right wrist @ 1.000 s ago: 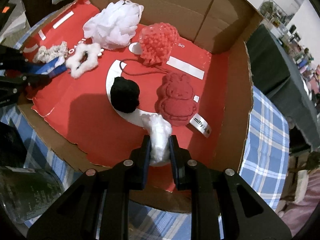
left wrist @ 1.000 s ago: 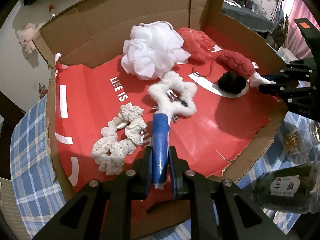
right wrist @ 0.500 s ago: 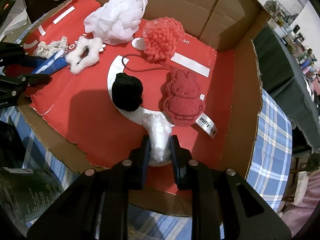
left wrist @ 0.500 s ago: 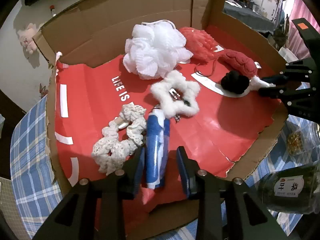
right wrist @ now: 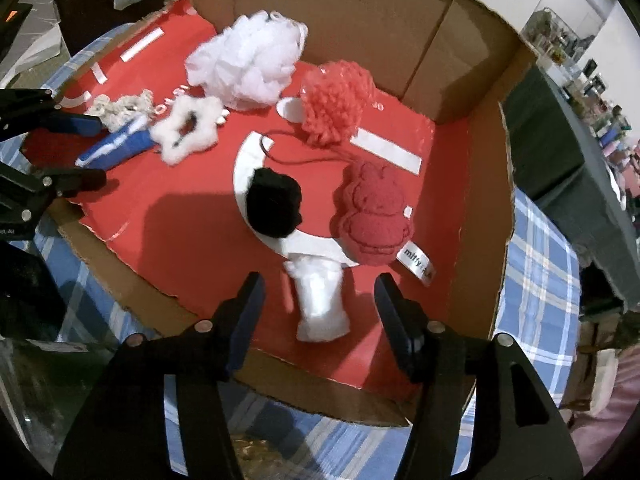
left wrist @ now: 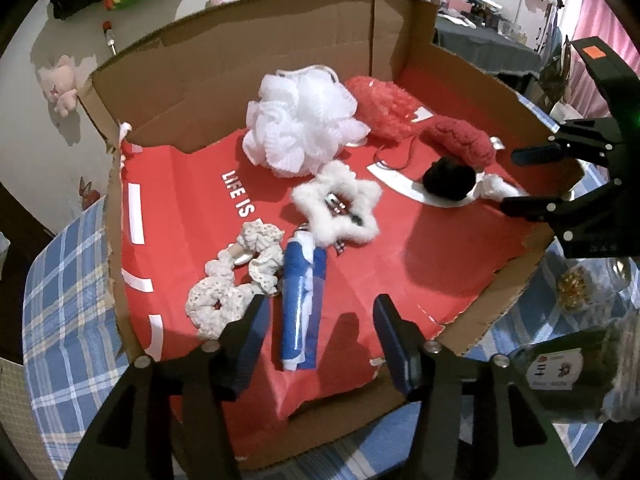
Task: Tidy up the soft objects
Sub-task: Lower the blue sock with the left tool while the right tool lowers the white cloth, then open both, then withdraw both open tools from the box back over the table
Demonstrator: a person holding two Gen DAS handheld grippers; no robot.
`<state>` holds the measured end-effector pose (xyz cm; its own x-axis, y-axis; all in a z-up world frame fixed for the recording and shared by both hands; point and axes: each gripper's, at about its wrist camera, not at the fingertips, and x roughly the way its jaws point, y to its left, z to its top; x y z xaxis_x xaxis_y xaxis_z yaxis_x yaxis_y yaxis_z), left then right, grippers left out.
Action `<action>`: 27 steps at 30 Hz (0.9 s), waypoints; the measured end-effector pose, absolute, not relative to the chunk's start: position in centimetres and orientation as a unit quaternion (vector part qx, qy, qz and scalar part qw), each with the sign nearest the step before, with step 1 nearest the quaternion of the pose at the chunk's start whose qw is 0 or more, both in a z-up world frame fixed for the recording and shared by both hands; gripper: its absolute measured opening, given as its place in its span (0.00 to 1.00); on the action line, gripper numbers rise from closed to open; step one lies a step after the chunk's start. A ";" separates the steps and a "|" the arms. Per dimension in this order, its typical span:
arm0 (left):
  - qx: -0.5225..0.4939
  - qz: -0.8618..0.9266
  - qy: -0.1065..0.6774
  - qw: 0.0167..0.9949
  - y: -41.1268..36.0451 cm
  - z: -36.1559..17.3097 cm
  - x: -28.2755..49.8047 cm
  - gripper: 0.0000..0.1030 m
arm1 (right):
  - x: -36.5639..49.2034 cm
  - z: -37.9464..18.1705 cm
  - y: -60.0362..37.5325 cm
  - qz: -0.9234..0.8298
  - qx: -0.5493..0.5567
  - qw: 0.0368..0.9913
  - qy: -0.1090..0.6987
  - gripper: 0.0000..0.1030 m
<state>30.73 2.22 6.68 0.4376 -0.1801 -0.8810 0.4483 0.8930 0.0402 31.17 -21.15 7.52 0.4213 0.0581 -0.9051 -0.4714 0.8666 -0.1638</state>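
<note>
Both pairs of jaws have just let go and now stand wide open. The left gripper (left wrist: 318, 322) has released the blue roll (left wrist: 301, 300), which lies in the box (left wrist: 400, 40) just in front of the white star (left wrist: 335, 208). The right gripper (right wrist: 316, 302) has dropped the white roll (right wrist: 320, 300), which lies nearer the box's front edge than the star. Both placements look done, so further soft things can be fetched.

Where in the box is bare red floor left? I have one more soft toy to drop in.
One open patch: between the black pom-pom, star scrunchie, blue roll and white roll. The back, by the white pouf and red pouf, is crowded.
</note>
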 end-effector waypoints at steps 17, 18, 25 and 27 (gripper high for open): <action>0.065 -0.173 0.376 0.908 3.3 15.2 22.8 0.96 | 24.1 17.0 -22.2 0.157 -0.134 0.887 0.414 0.71; 0.061 -0.171 0.365 0.913 3.4 15.7 22.1 0.97 | 23.4 17.6 -22.5 0.157 -0.127 0.891 0.406 0.71; 0.050 -0.154 0.292 0.943 2.7 18.8 17.0 0.98 | 18.3 21.0 -23.7 0.151 -0.091 0.926 0.335 0.76; 0.046 -0.142 0.272 0.951 2.5 19.7 15.3 1.00 | 16.6 21.7 -24.0 0.150 -0.083 0.933 0.316 0.80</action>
<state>15.33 2.50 19.69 0.8123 -0.2442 -0.5297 0.2945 0.9556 0.0112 16.57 -23.98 21.75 0.7559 0.2274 -0.6140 -0.3324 0.9412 -0.0606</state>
